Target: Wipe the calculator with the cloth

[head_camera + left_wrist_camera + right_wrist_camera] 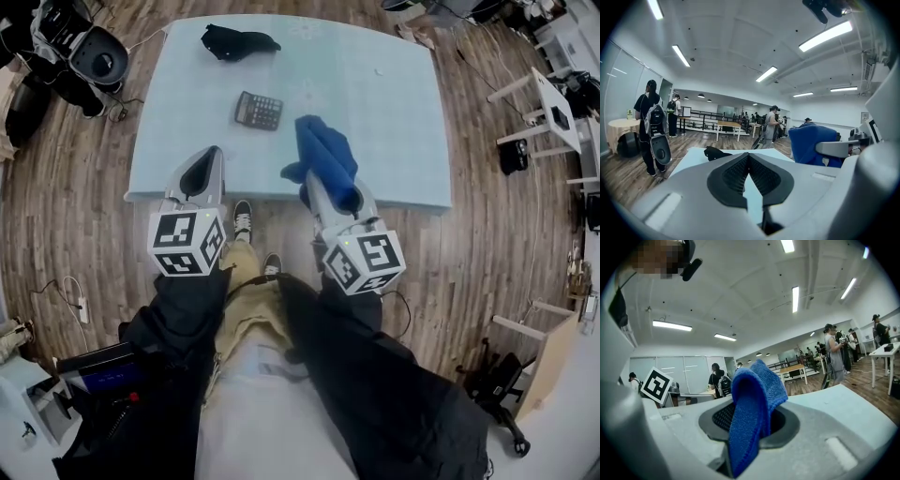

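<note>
A dark calculator [258, 111] lies flat near the middle of the pale blue table [384, 112]. My right gripper [322, 178] hangs over the table's near edge, right of the calculator. It is shut on a blue cloth [323, 150], which folds up over the jaws in the right gripper view [752, 394]. My left gripper [207, 157] is at the near edge too, left of and nearer than the calculator. Its jaws are shut with nothing between them [748, 158]. The left gripper view also shows the blue cloth [811, 143] to its right. Neither gripper touches the calculator.
A crumpled black cloth [239, 41] lies at the table's far side and shows in the left gripper view [717, 153]. Black equipment [84, 56] stands on the wood floor at the far left. A white stand [548, 112] is at the right. People stand in the room behind.
</note>
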`<state>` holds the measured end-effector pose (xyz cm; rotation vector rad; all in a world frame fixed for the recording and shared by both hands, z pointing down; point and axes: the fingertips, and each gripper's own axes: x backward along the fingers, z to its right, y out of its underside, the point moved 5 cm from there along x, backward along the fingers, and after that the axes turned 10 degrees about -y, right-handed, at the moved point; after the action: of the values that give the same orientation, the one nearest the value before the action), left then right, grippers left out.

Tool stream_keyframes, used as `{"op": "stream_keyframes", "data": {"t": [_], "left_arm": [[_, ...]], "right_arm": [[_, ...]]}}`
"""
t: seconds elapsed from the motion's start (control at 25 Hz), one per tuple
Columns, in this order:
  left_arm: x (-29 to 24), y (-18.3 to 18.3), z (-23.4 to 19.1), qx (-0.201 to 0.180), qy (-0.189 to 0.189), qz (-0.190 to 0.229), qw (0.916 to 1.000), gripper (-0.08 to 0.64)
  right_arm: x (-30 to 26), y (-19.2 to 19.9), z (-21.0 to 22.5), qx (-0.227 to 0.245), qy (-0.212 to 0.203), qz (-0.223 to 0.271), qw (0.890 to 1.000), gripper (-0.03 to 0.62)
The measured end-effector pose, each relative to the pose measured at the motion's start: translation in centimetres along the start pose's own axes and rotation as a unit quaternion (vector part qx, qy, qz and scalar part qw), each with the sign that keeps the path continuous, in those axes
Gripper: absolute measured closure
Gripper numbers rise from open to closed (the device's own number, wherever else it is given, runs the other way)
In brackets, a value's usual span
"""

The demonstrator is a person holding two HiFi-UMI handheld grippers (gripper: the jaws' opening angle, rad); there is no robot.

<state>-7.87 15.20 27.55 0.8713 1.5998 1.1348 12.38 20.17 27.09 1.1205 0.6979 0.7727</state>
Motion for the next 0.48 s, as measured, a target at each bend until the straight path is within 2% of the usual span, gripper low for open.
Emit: {"op": "stream_keyframes", "data": {"t": [0.28,0.48], "left_arm": [[-4.6,-1.8,-1.3,0.004,0.014,0.003,0.9999,0.574],[-8.7,-2.4,-4.3,0.015,0.016,-0.016,0.9996,0.574]], "right_arm": [[-3.2,-1.7,2.2,0.008,0.024,-0.005,1.000,0.485],[-8.8,-2.3,3.6,0.009,0.026,-0.029,0.999,0.483]]}}
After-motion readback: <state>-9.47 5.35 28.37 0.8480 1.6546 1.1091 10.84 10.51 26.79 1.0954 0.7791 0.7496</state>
